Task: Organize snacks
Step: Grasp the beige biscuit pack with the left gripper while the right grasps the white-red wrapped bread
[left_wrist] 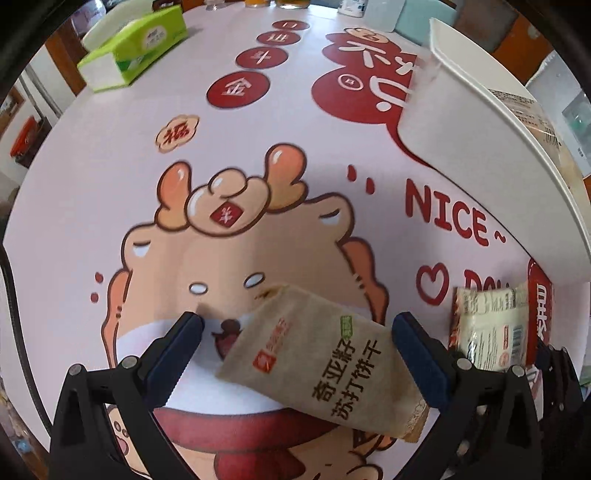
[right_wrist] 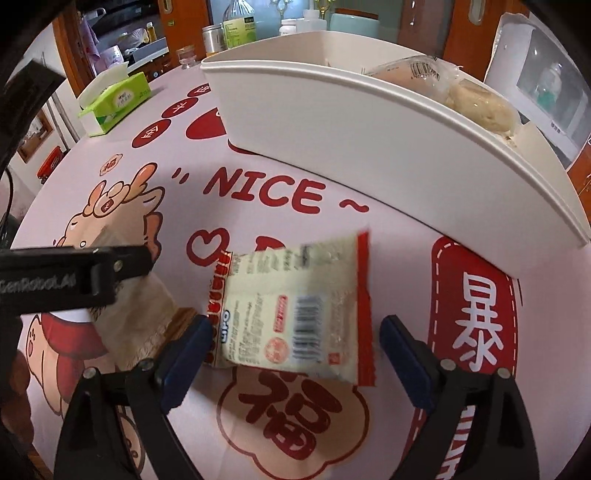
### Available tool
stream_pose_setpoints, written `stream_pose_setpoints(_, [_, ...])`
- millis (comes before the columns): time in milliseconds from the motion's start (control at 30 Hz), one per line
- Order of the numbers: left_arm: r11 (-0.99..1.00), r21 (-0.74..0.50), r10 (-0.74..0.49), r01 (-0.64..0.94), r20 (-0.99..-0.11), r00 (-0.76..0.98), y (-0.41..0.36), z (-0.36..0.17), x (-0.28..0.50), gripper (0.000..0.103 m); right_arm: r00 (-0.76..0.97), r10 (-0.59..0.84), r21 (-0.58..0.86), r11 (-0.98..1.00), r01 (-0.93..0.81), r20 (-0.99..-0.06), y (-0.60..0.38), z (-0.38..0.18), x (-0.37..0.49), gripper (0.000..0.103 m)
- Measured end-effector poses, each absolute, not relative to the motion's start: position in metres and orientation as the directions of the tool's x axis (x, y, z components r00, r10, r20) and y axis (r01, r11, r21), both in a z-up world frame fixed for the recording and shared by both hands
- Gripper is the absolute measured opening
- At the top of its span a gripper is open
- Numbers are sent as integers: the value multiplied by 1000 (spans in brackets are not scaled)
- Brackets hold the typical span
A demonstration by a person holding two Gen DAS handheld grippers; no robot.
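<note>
A tan cracker packet (left_wrist: 321, 362) lies on the printed tablecloth between the open fingers of my left gripper (left_wrist: 299, 350). A white and red snack packet (right_wrist: 295, 314) lies flat between the open fingers of my right gripper (right_wrist: 295, 350); it also shows at the right of the left wrist view (left_wrist: 487, 325). The white bin (right_wrist: 369, 122) stands beyond, with wrapped pastries (right_wrist: 476, 99) inside. The left gripper's black body (right_wrist: 74, 273) shows at the left of the right wrist view, over the tan packet (right_wrist: 140, 321).
A green tissue box (left_wrist: 136, 48) sits at the far left of the table. Bottles and jars (right_wrist: 240, 26) stand past the table's far edge. The white bin (left_wrist: 480, 147) fills the right side in the left wrist view.
</note>
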State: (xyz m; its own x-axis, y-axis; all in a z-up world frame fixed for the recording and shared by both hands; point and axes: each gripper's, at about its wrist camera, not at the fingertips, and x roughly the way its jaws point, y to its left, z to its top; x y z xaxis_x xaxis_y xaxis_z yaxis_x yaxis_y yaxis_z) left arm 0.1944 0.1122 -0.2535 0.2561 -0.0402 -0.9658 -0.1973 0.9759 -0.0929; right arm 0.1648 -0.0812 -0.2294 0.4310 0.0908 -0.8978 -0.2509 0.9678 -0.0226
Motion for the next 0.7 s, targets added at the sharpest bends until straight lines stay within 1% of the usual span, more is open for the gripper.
stream_pose_setpoints(33, [976,-92,-40,-197,-966,254,115,-255,194,103,440,95,-22,967,-255,-893,-82,-229,164,85])
stream_pose_setpoints(67, [976,-93,-42,-195,-967,253,118,-257,193,103,450,99,-24,966,-258,-887,-81,-227,164,69])
stream_pose_setpoints(133, [975,-100,-49,-196,-967,248,122,-258,190,103,466,112,-21,962,-271,-878,-82,-223,163,54])
stream_pose_setpoints(167, [975,-101,-50,-196,-968,245,118,-256,191,103,468,114,-18,963,-269,-877,-83,-223,164,52])
stream_pose_setpoints(233, [975,-105,-56,-194,-969,242,119,-254,188,103,462,121,-9,963,-270,-878,-84,-222,165,50])
stream_pose_setpoints(533, [974,-125,-87,-187,-976,201,124,-250,187,102,439,118,10,970,-241,-891,-92,-220,160,50])
stream_pose_setpoints(600, [973,-121,-84,-194,-979,185,124,-251,190,102,431,121,17,971,-237,-894,-94,-220,158,50])
stream_pose_setpoints(700, [974,-82,-49,-212,-986,160,130,-252,190,103,422,127,29,973,-230,-898,-96,-219,157,50])
